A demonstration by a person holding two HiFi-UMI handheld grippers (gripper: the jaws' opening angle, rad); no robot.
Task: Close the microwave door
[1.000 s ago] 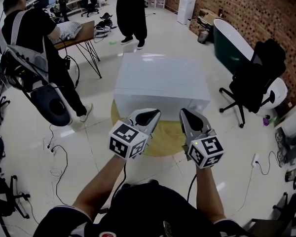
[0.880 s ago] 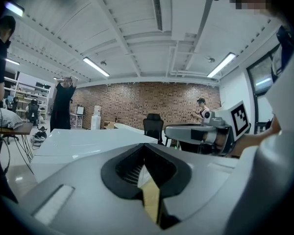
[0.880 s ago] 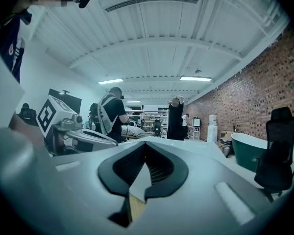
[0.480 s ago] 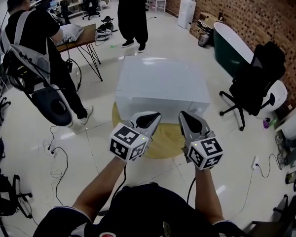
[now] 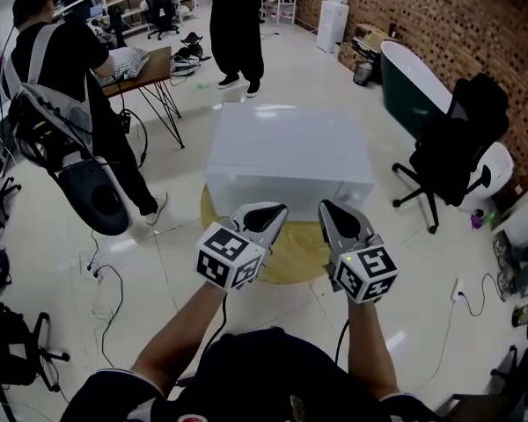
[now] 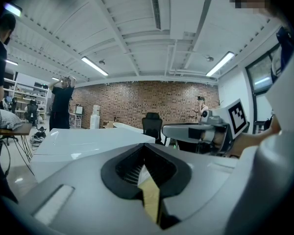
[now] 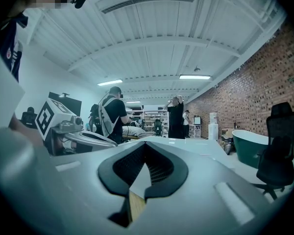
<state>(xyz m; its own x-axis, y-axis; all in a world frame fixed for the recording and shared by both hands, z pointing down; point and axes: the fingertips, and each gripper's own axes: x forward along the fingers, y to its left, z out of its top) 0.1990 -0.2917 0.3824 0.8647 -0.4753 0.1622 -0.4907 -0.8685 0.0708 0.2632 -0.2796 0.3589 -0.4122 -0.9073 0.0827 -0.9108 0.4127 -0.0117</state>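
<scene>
head view: white box on round wood table, glossy tile floor, brick wall at right; l gripper & r gripper both closed, empty

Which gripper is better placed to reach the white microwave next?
Right, marginally: the right gripper and left gripper hover side by side, jaws shut, before the microwave; the right sits nearer its front corner. The door isn't visible.
</scene>
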